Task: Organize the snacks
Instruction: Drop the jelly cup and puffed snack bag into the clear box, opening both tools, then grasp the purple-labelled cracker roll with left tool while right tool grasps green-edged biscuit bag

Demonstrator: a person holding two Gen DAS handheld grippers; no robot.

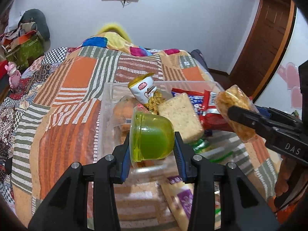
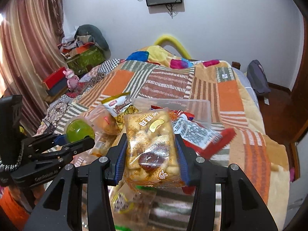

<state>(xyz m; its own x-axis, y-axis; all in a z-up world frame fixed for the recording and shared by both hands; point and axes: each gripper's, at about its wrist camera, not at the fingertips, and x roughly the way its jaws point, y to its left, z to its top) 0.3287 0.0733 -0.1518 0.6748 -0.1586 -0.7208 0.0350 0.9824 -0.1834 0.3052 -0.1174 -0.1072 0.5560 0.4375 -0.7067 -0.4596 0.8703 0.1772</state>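
My left gripper (image 1: 152, 144) is shut on a green jelly cup (image 1: 151, 136) and holds it above the near end of a clear plastic bin (image 1: 107, 104) on the bed. The cup also shows in the right wrist view (image 2: 79, 130). My right gripper (image 2: 151, 154) is shut on a clear packet of golden pastry (image 2: 151, 146) and holds it above the bin's right side; the packet shows in the left wrist view (image 1: 234, 111). The bin holds a white and yellow snack bag (image 1: 143, 90), a wrapped sponge cake slice (image 1: 181, 117), a bun packet (image 1: 123, 115) and red wrappers (image 1: 209, 107).
A patchwork bedspread (image 1: 73, 100) covers the bed. A purple-labelled cake packet (image 1: 181, 198) lies below my left gripper, and a yellow-labelled packet (image 2: 123, 202) below my right. Boxes and a pink toy (image 2: 72, 79) sit at the bed's left. A dark bag (image 2: 258, 79) stands at the right.
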